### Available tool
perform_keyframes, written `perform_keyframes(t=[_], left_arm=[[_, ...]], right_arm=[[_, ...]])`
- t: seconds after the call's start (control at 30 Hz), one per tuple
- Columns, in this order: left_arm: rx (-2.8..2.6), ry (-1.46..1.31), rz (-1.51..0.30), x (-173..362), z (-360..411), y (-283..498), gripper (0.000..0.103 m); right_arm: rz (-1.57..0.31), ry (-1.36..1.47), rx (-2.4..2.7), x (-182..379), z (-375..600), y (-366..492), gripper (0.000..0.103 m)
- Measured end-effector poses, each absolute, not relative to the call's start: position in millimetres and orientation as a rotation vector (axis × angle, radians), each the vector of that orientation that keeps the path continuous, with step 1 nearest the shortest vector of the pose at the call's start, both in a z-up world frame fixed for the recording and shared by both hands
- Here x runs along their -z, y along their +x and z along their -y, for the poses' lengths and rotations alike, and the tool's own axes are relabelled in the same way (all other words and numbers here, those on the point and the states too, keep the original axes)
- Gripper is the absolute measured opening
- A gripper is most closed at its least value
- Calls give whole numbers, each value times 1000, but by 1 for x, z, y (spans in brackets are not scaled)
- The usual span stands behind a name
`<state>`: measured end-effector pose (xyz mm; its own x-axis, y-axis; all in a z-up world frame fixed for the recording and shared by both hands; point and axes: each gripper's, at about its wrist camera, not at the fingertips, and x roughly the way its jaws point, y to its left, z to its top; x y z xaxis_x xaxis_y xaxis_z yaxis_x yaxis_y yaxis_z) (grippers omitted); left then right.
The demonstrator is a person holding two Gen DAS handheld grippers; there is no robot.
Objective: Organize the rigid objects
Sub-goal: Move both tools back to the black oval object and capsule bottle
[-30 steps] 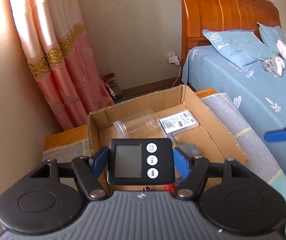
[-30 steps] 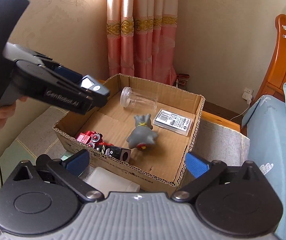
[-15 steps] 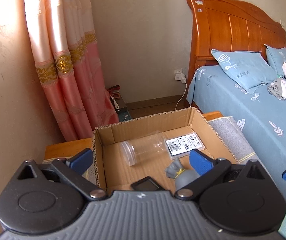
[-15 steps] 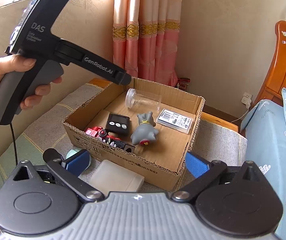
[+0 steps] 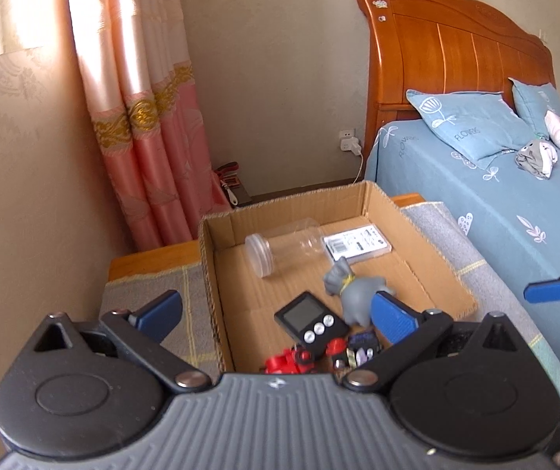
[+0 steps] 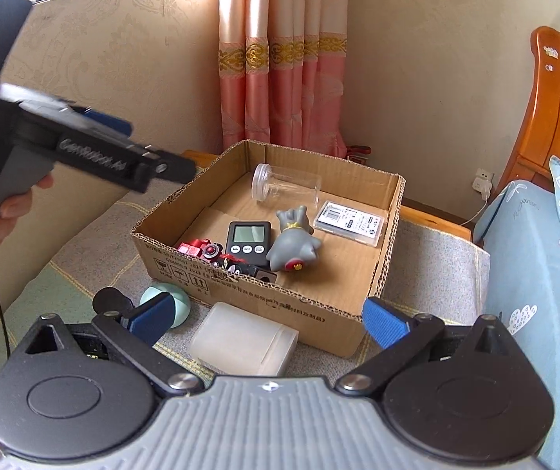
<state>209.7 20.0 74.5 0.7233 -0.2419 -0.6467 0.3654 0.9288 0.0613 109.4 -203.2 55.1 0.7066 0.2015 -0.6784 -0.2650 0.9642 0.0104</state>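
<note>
A cardboard box [image 6: 358,315] sits on a grey mat. In it lie a black digital timer [image 5: 311,323] [image 6: 248,242], a grey toy figure [image 5: 352,293] [image 6: 293,244], a clear plastic jar [image 5: 284,246] [image 6: 286,188], a flat clear case [image 5: 356,243] [image 6: 350,219] and red and black toy cars [image 5: 291,360] [image 6: 217,254]. My left gripper [image 5: 276,313] is open and empty, held back above the box's near left corner. My right gripper [image 6: 266,317] is open over a frosted white box [image 6: 244,338] that stands outside the cardboard box, beside a mint round object [image 6: 168,305].
A bed with blue bedding [image 5: 495,203] and a wooden headboard [image 5: 456,58] runs along the right. Pink curtains [image 5: 143,117] hang behind the box. A person's hand [image 6: 2,211] holds the left gripper's handle at the left of the right wrist view.
My left gripper opened and let the timer go; the timer now lies in the box. The left gripper then drew back from the box. The right gripper barely moved.
</note>
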Motion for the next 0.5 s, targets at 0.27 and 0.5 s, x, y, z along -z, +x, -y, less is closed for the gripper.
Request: perform_keyframes(t=[0.27,0.5], left_arm=[[330,146,-694,-37,-34,151,102],[282,36,-769,15,-40,138,102]], right_arm=[[-744,-67,-235,-15,212,88,103],[-730,-63,-230,19,216,67,103]])
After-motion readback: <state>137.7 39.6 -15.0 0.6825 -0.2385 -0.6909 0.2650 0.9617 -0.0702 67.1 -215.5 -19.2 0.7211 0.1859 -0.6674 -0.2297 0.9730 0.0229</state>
